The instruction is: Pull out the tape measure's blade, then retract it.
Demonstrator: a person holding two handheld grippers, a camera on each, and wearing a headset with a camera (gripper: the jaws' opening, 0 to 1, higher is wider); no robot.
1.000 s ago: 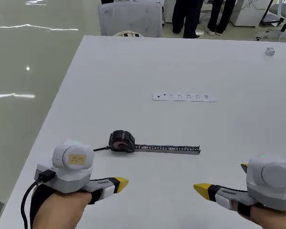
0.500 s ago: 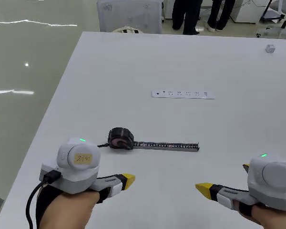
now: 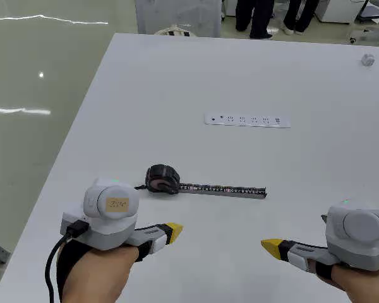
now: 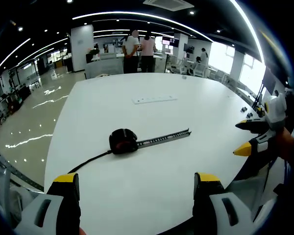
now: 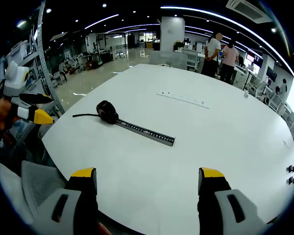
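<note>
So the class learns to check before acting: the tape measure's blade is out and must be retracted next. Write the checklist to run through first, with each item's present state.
1. The blade is out of the case: ok, it lies flat on the table.
2. The left gripper has open, empty jaws: ok.
3. The right gripper has open, empty jaws: ok.
4. The case is held: not ok, both grippers are short of it.
5. The blade lock is released: cannot tell.
</note>
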